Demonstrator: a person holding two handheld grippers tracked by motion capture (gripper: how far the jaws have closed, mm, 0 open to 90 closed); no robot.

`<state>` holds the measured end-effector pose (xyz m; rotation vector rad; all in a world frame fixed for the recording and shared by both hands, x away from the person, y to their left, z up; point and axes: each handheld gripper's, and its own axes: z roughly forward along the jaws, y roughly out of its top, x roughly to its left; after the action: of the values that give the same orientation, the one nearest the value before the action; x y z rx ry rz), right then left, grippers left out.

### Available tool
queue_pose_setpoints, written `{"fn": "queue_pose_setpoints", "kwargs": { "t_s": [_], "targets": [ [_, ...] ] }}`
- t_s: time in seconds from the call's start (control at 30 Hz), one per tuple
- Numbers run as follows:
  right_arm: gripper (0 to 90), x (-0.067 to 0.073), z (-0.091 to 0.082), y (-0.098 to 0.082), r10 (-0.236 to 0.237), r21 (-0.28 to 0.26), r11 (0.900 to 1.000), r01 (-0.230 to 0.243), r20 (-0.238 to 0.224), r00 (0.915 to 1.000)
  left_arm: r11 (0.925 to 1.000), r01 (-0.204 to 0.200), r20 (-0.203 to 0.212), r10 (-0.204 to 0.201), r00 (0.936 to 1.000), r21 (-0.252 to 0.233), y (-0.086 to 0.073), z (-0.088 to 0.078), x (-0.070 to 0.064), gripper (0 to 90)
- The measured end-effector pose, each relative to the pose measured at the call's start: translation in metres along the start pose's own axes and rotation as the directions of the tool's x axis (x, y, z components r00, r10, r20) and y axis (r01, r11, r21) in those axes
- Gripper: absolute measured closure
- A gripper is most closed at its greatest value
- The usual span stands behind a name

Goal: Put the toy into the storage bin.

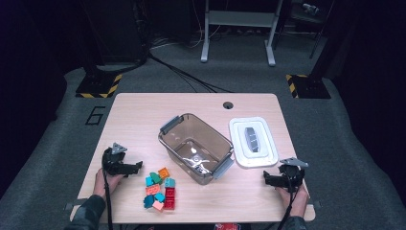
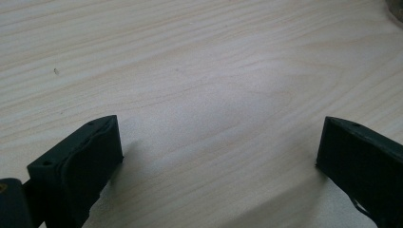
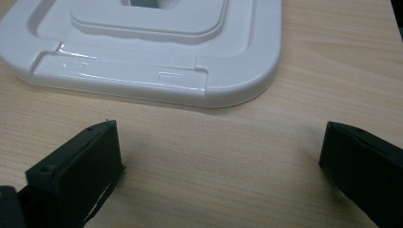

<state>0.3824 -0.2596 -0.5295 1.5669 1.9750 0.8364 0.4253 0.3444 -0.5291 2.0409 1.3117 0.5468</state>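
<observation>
**Both claws spread and idle at the near edge of the desk**

Grey carpet and dark stands ring your pale wooden desk [image 1: 143, 108] in the high view. Your left claw [image 1: 135, 167] rests near the front-left, jaws apart and holding nothing, pointing toward the heap of coloured bricks [image 1: 160, 190] just beside it. At the middle stands a clear brown tub [image 1: 195, 146], open on top, with grey latches at two ends. To its right lies the white lid [image 1: 253, 141], flat on the desk and close to the tub. Your right claw [image 1: 269, 179] sits near the front-right, just below the lid, also spread and empty.

Along your left claw [image 2: 216, 147] in its own view, bare wood grain lies between the wide-apart jaws.

Along your right claw [image 3: 218, 152] in its own view, the jaws stand wide apart over bare wood, with the white lid's [image 3: 157, 80] rim just ahead, not touching them.
</observation>
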Motion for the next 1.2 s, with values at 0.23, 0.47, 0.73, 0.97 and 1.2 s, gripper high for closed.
{"fn": "queue_pose_setpoints", "kwargs": {
  "t_s": [0.23,0.47,0.73,0.97,1.2],
  "targets": [
    [0.0,0.000,-0.001,0.000,0.001,0.002,1.000,-0.001,-0.002,1.0000,0.9999,-0.009,0.042,0.009,0.9991,0.008,0.003,-0.015,-0.011,4.3],
    [0.0,0.003,-0.003,-0.002,0.028,0.001,1.000,-0.028,0.022,0.9993,0.9989,-0.039,0.090,0.041,0.9951,-0.024,-0.006,-0.032,-0.027,2.9],
    [0.0,0.003,-0.002,-0.002,0.027,-0.002,1.000,-0.027,0.028,0.9992,0.9953,-0.019,0.133,0.032,0.9905,-0.095,-0.016,-0.053,-0.043,2.2],
    [0.0,0.003,-0.002,-0.002,0.026,-0.001,1.000,-0.026,0.027,0.9993,0.9933,-0.029,0.153,0.046,0.9872,-0.112,-0.012,-0.066,-0.063,2.0],
    [0.0,0.003,-0.002,-0.002,0.025,-0.001,1.000,-0.025,0.026,0.9994,0.9918,-0.072,0.145,0.087,0.9856,-0.105,-0.014,-0.068,-0.074,3.6]
  ]
}}
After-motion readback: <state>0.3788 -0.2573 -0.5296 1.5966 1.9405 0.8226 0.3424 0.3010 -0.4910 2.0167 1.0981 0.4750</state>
